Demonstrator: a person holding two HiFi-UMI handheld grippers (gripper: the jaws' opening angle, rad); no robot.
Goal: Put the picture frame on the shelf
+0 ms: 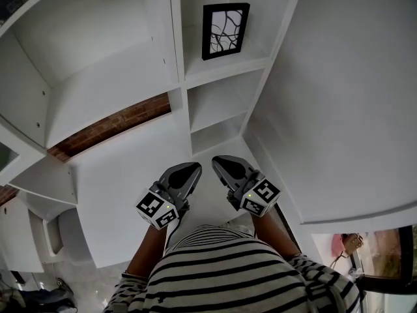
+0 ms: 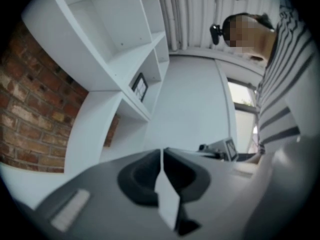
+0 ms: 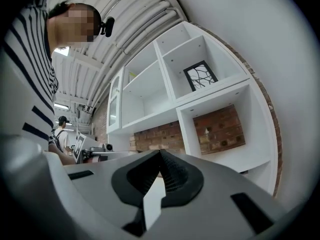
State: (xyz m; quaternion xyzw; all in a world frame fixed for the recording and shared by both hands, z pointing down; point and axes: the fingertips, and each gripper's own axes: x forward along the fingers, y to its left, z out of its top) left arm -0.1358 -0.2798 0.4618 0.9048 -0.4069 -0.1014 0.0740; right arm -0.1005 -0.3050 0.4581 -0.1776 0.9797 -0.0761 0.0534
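Observation:
The picture frame [image 1: 225, 30], black with a white branch pattern, stands upright in a narrow compartment of the white shelf unit [image 1: 221, 70]. It also shows in the left gripper view as a small picture frame [image 2: 140, 86] and in the right gripper view as the picture frame [image 3: 200, 75]. My left gripper [image 1: 194, 167] and right gripper [image 1: 219, 160] hang side by side close to the striped shirt, well below the frame and apart from it. Both have their jaws pressed together with nothing between them. In their own views the left gripper [image 2: 162, 152] and right gripper [image 3: 160, 153] show closed tips.
The shelf unit has several open white compartments, and a red brick wall [image 1: 111, 126] shows behind some. A plain white wall [image 1: 345, 109] runs along the right. Another person [image 3: 61, 129] stands far off in the right gripper view.

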